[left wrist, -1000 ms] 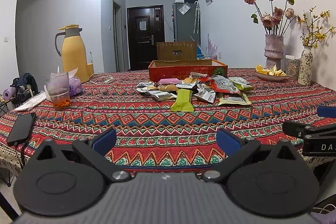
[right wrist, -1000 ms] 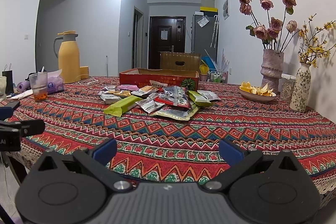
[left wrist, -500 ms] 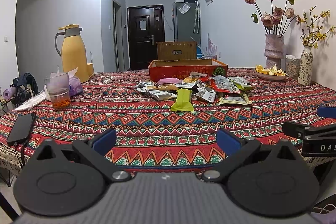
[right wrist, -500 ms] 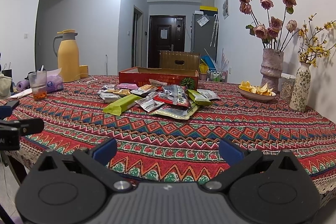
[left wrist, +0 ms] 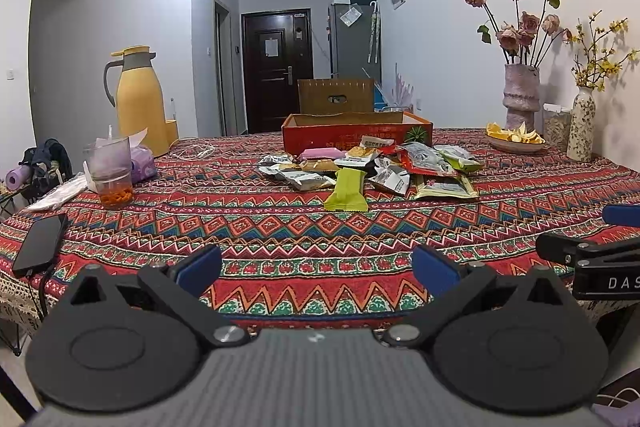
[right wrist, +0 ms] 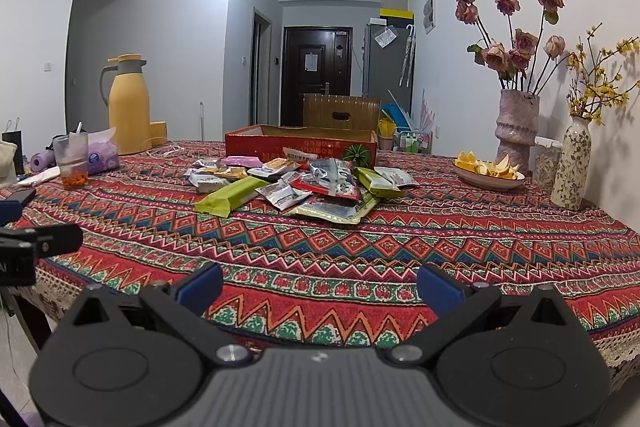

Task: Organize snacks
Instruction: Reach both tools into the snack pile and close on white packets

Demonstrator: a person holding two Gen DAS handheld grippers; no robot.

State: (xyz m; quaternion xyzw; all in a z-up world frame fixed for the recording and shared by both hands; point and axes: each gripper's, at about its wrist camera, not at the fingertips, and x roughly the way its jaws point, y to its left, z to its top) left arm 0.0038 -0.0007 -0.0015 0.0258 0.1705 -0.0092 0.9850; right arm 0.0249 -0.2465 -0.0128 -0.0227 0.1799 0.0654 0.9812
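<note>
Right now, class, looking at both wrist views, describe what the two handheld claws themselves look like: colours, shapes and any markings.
Both look alike. The left claw and the right claw each have a ribbed grey body, two black housings with round discs, silver pivot screws, and black link arms ending in blue pads. Seen side-on, the right claw shows white letters "DAS" on black. No cables, hands or sleeves are visible.
</note>
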